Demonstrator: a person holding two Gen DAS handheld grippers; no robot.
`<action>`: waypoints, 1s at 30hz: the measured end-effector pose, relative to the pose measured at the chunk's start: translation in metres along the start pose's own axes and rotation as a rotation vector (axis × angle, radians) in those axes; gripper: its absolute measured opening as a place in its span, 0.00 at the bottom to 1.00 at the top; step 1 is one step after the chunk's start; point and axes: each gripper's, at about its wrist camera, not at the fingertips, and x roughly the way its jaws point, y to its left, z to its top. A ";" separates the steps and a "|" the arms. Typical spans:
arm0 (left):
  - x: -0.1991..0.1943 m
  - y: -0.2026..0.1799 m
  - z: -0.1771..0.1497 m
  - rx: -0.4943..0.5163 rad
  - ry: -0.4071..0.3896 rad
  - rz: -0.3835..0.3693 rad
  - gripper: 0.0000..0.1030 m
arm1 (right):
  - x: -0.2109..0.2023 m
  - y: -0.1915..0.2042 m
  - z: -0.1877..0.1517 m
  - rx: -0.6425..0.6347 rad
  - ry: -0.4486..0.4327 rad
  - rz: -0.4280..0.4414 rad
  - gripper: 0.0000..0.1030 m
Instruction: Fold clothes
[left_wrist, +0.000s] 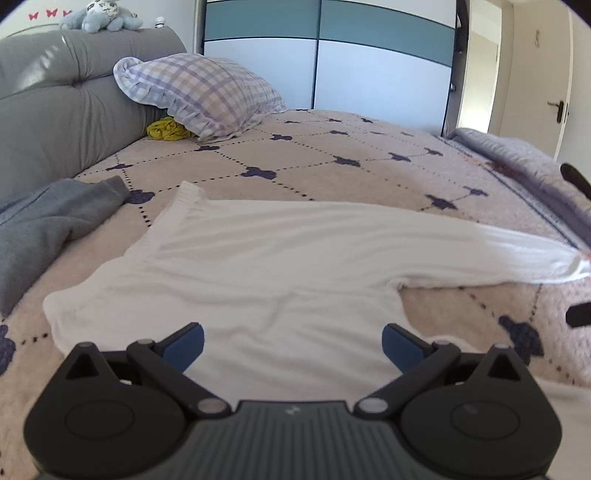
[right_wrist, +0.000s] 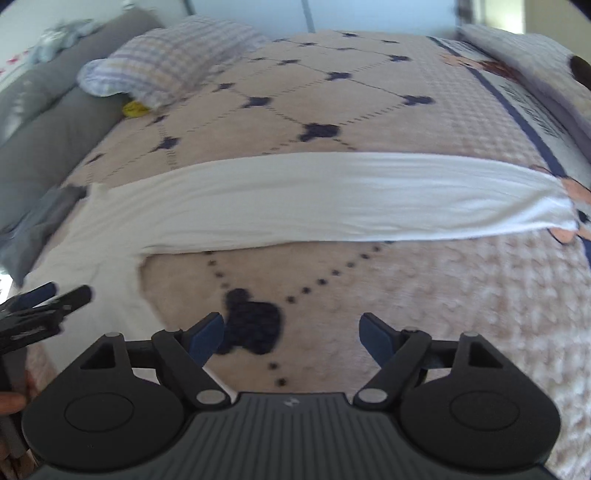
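The left gripper (left_wrist: 293, 345) gapes wide over the body of the white sweater (left_wrist: 258, 266), holding nothing — the right gripper (right_wrist: 291, 338), likewise spread and empty, hangs above the beige bedspread (right_wrist: 406, 295), its sleeve (right_wrist: 332, 195) stretched flat beyond.

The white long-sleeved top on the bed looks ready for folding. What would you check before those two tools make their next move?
1. Left tool open, holding nothing: ok.
2. Right tool open, holding nothing: ok.
3. White long-sleeved knit top spread flat on the pink patterned blanket: ok, minor wrinkles.
4. Long white sleeve stretched straight out sideways: ok.
5. Crumpled grey garment apart from the top: cannot tell; their edges look very close.
6. Right tool over the sleeve: not ok; it is above bare blanket, short of it.
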 end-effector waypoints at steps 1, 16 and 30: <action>0.003 -0.002 -0.005 0.024 0.023 -0.019 1.00 | -0.001 0.011 0.001 -0.039 -0.004 0.050 0.71; 0.004 -0.006 -0.032 0.052 -0.010 -0.057 1.00 | 0.041 0.030 -0.007 -0.096 0.105 0.165 0.32; 0.003 -0.005 -0.035 0.051 -0.023 -0.085 1.00 | 0.058 0.060 -0.004 -0.223 0.142 0.185 0.17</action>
